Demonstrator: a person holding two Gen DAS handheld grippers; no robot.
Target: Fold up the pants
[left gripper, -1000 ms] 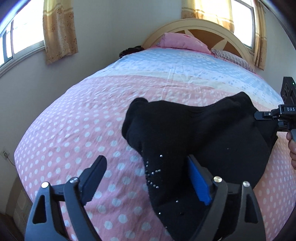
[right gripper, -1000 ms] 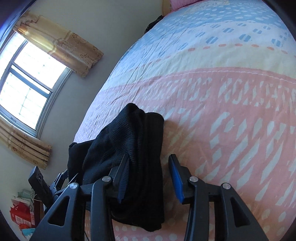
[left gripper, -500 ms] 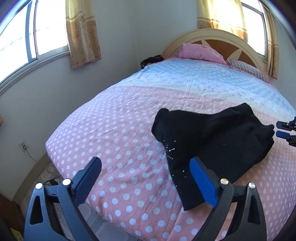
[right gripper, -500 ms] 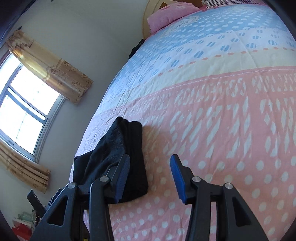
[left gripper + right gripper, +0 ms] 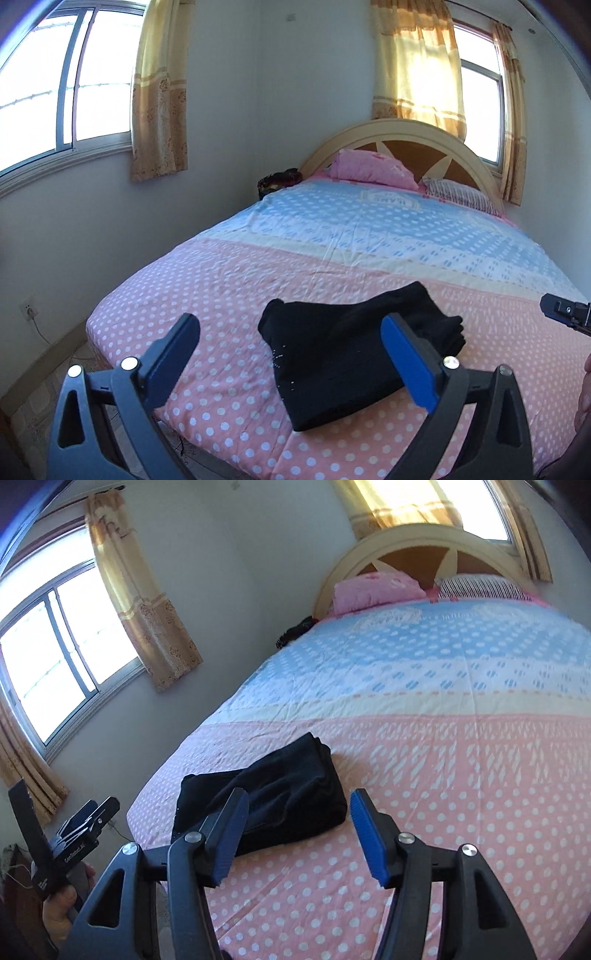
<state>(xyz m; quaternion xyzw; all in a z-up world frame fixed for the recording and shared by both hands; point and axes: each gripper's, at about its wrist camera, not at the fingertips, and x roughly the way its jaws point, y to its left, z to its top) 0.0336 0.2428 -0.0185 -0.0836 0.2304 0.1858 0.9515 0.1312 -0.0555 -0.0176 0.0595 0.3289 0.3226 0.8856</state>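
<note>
A bed (image 5: 229, 280) fills the room's middle, its polka-dot sheet pink at the near end, blue toward 12 o'clock; an arched wooden headboard (image 5: 406, 129) rises behind; a pink pillow (image 5: 369, 168) and a striped pillow (image 5: 458, 194) lie just beside each other below it; curtained windows (image 5: 55, 96) stand at 10 and 1 o'clock; a wall socket (image 5: 27, 312) sits at 8 o'clock.

Bright window (image 5: 66, 92) glare — fisheye-warped, dark edges
</note>
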